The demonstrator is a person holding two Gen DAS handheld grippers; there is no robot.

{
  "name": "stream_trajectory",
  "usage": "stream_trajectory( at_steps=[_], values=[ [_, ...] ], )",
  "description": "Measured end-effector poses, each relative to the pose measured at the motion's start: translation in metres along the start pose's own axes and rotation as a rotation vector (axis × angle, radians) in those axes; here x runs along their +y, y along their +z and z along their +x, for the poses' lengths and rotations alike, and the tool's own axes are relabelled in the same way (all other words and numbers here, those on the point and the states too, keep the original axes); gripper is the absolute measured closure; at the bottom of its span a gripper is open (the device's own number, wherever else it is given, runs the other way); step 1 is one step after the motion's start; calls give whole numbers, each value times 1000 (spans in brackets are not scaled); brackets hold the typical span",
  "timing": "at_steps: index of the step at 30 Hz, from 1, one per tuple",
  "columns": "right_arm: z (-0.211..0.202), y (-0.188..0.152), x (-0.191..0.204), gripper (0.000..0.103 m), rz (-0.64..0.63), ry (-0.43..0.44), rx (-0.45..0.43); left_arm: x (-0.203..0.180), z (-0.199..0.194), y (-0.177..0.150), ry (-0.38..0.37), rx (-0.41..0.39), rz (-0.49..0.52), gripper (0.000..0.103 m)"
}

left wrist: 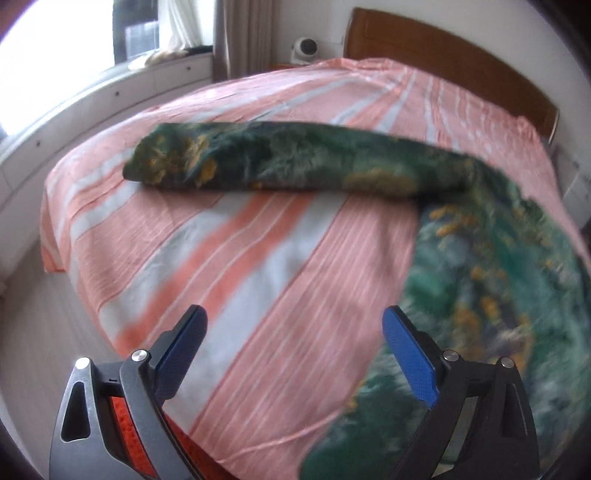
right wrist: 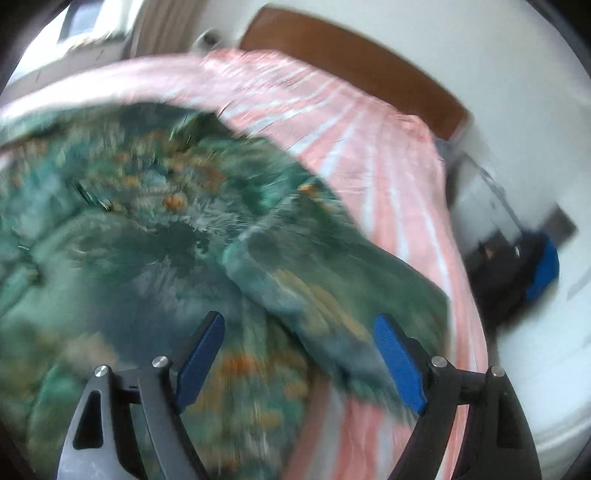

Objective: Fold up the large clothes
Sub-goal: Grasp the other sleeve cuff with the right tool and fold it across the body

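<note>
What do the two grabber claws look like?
Both look alike. The left gripper has two flat blue finger pads fixed on dark grey, arm-shaped frames with cut-out holes and shiny round silver bolts. A bumpy orange-red patch shows behind its left frame. The right gripper has the same blue pads, black frames and silver bolts. No cables or sleeves show.

Garment (left wrist: 295, 162): dark green ground, teal and grey-green mottling, scattered yellow-orange patches; same print in the right wrist view (right wrist: 155, 221), blurred.
Bedsheet (left wrist: 236, 266): salmon-pink ground, fine white pinstripes, broad pale-grey bands, narrower orange-red bands.
Headboard (left wrist: 443, 51): mid-brown wood.
Left gripper (left wrist: 295, 332): black frame, blue finger pads (left wrist: 410, 354), silver pins, orange-red textured panel low on the frame.
Right gripper (right wrist: 299, 339): black frame, blue finger pads (right wrist: 399, 362), silver pins.
Curtain (left wrist: 240, 33): grey-brown, vertical folds.
Wall (right wrist: 461, 55): white.
Fan (left wrist: 304, 50): white.
</note>
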State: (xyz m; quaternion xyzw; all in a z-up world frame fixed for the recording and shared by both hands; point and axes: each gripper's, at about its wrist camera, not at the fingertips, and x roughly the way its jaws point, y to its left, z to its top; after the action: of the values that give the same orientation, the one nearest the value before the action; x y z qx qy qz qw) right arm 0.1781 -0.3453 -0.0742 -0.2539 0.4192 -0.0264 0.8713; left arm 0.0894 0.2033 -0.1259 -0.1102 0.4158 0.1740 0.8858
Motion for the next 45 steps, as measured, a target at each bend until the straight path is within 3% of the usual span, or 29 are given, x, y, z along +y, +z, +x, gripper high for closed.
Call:
stream_trajectory(
  at_steps=[4,5,6,8,11,13,16,18,21,23,25,27,28,30,33,34,36,39,42,45],
  values=[
    [50,21,16,22,-66,-40,53,1,19,-6,91,9,51,7],
    [57,23,16,31,-61,-33,60,3,26,-5,85,28,35,7],
    [62,25,10,58,-25,16,70,5,29,-5,75,35,17,7],
    [54,24,-15,88,80,47,54,11,31,-2,64,33,-17,7],
    [18,10,-74,91,311,68,-40,14,35,-1,58,37,-36,7],
    [-18,-19,-132,91,502,52,-108,15,35,-1,53,31,-46,7],
    [-62,-79,-203,91,732,-38,-150,17,33,-1,36,15,-62,7],
    [-76,-126,-238,91,840,-138,-124,17,36,-1,32,19,-66,7],
    [-69,-183,-263,90,938,-232,-26,16,36,-4,36,25,-64,7],
    [-50,-233,-273,88,1024,-293,86,15,35,-5,42,23,-54,7],
    [-35,-268,-278,87,1102,-291,166,16,33,-6,49,26,-54,7],
    [-29,-301,-278,77,1194,-275,215,18,31,-7,49,21,-64,7],
    [-31,-307,-276,75,1212,-281,215,20,30,-8,48,17,-69,7],
    [-42,-315,-270,56,1213,-316,205,21,27,-8,43,1,-77,7],
    [-63,-310,-261,49,1199,-312,172,17,21,-8,29,-37,-71,6],
    [-74,-306,-254,47,1197,-281,145,15,18,-9,23,-53,-63,6],
    [-92,-296,-231,33,1176,-188,79,11,13,-11,12,-79,-42,5],
    [-110,-280,-193,24,1119,-66,6,2,12,-12,-7,-82,9,4],
    [-131,-273,-139,22,1083,111,-54,-3,17,-12,-50,-45,52,4],
    [-139,-266,-99,22,1051,134,-80,-4,24,-12,-78,5,52,4]
  ],
)
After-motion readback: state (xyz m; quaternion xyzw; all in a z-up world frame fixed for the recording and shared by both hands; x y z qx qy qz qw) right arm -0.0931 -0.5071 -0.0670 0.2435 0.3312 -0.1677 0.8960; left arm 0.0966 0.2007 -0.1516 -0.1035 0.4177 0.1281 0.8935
